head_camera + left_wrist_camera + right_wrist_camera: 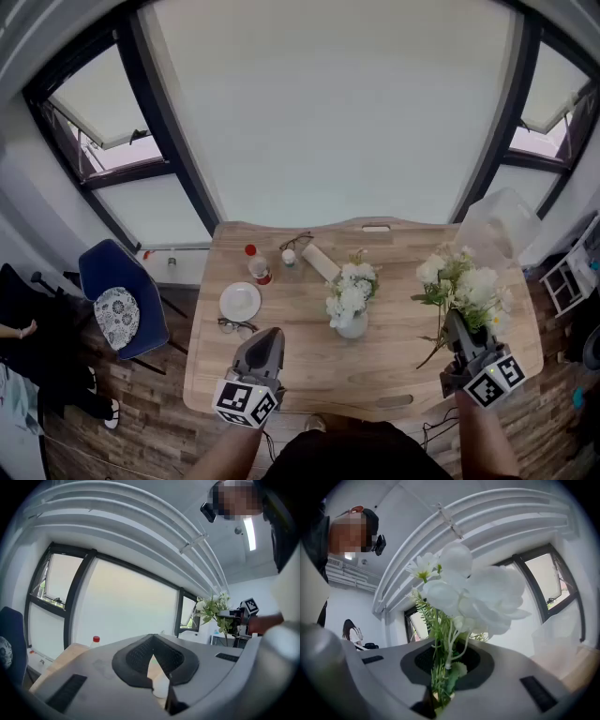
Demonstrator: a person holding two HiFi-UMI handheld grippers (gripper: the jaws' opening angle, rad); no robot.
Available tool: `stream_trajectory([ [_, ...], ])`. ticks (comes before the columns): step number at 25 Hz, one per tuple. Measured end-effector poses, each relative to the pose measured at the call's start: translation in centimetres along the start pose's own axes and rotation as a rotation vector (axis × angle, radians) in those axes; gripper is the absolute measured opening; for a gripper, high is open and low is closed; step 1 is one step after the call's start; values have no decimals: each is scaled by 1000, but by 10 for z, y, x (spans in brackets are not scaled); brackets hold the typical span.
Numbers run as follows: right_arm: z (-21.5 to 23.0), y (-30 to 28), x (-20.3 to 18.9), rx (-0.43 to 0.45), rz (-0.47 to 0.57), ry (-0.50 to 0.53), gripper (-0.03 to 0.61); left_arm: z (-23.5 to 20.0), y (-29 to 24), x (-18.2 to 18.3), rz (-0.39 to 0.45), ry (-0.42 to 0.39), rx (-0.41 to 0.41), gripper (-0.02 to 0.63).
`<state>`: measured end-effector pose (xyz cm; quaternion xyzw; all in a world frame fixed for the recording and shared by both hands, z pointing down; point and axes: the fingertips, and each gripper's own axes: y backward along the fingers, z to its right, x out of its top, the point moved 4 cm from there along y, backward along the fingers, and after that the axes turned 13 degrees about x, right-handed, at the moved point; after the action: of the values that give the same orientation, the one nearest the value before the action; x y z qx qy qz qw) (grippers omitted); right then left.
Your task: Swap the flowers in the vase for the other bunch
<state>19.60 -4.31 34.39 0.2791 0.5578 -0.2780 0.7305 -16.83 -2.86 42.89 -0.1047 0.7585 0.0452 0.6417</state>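
A small white vase [352, 326] with a bunch of white flowers [351, 289] stands near the middle of the wooden table [309, 370]. My right gripper [457, 328] is shut on the green stems of a second white bunch [466, 286], held above the table's right side. In the right gripper view its blooms [464, 592] rise straight out of the jaws [443, 667]. My left gripper [264, 343] hovers at the front left, shut with nothing held. From the left gripper view [153, 637] the held bunch [213, 609] shows far right.
On the table's left stand a red-capped bottle [257, 264], a white plate [240, 301] and glasses [235, 326]. A paper roll [321, 262] and more glasses [296, 241] lie at the back. A clear plastic bin [502, 225] sits back right, a blue chair [117, 300] on the left.
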Motion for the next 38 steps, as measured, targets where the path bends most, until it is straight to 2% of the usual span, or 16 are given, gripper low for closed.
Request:
stream_trajectory([
  [9, 14, 4, 2, -3, 15, 2, 69, 25, -30, 14, 9, -21, -55, 5],
  [17, 30, 17, 11, -23, 57, -7, 70, 52, -68, 7, -1, -12, -109, 10],
  [18, 32, 18, 13, -28, 64, -9, 71, 56, -72, 5, -7, -8, -122, 35],
  [20, 37, 20, 16, -33, 76, -13, 71, 66, -82, -3, -37, -12, -158, 146],
  [24, 49, 19, 17, -41, 84, -20, 71, 83, -99, -20, -84, -75, -208, 244],
  [30, 59, 12, 12, -35, 72, -29, 71, 89, -117, -40, -118, -184, -212, 285],
  [33, 64, 11, 8, -39, 65, -41, 71, 94, -123, -50, -144, -201, -246, 285],
  [38, 68, 11, -1, -44, 52, -58, 71, 97, -131, -62, -170, -211, -254, 285],
])
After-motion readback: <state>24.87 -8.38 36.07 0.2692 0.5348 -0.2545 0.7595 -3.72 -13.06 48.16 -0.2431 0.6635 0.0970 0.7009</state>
